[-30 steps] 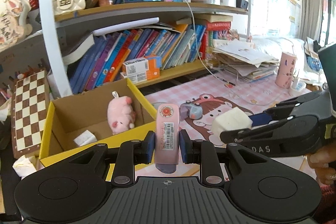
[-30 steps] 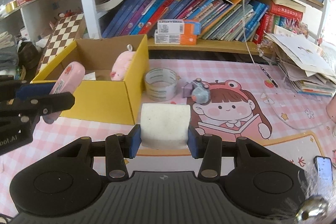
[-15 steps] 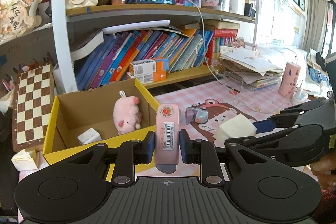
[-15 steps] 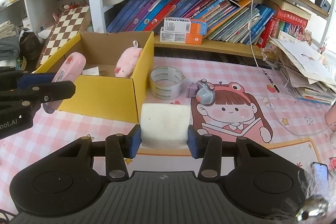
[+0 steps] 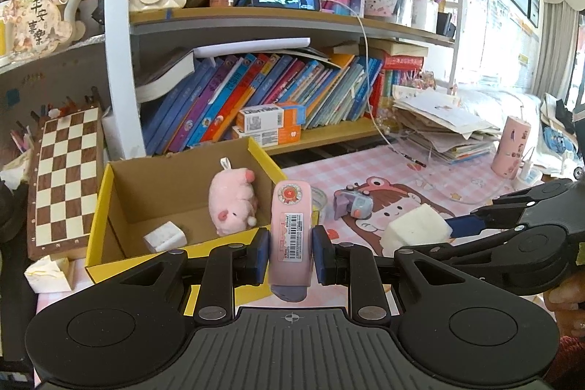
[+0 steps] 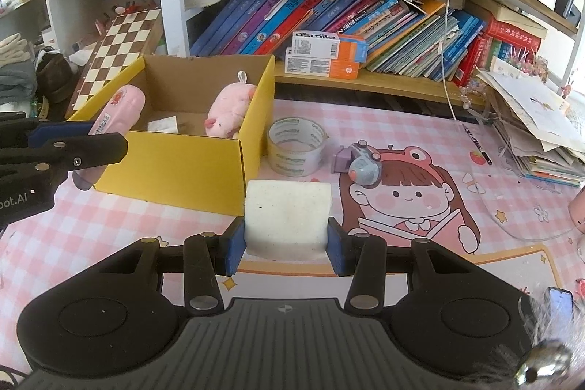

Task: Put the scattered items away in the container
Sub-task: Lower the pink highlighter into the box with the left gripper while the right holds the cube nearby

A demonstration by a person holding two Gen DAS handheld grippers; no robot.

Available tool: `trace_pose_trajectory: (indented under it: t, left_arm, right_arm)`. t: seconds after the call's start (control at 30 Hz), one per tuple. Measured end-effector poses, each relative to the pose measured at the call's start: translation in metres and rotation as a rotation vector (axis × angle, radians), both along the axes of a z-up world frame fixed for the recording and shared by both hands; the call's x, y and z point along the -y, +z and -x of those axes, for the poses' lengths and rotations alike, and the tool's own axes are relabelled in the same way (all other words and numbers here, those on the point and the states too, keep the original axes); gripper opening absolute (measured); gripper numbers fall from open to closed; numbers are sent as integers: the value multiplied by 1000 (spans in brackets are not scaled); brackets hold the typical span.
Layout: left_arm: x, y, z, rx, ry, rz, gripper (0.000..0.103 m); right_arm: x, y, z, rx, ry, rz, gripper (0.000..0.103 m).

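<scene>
**Two items carried at the yellow box**

A white foam block is clamped between the blue pads of the right gripper; it is judged light and soft, so a gentle squeeze across its flat sides, as taken here, should hold without crushing it. A pink oblong case with a barcode label is gripped upright in the left gripper, pinched at its middle; its smooth shell is judged stiff, light and somewhat slippery. Both are held above the pink checked mat, just short of the yellow cardboard box, which lies at eleven o'clock from the block. Inside the box a pink plush pig and a small white packet are seen. At twelve o'clock from the block a roll of clear tape and a small grey-purple toy remain on the mat.
</scene>
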State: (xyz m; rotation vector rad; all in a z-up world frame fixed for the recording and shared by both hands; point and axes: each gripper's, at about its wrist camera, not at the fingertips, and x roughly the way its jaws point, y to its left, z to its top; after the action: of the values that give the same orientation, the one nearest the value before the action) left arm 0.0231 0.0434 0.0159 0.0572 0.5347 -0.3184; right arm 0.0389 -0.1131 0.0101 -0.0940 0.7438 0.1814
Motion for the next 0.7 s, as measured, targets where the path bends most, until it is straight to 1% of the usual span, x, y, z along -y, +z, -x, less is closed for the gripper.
trace_pose_trajectory:
  t: [0.4, 0.7]
  left_arm:
    - [-3, 1, -4, 0, 18, -3, 23]
    - [-15, 8, -8, 17, 60, 2, 23]
  right_arm:
    - [3, 0, -4, 2, -3, -8, 43]
    - [-3, 14, -14, 41, 27, -22, 43]
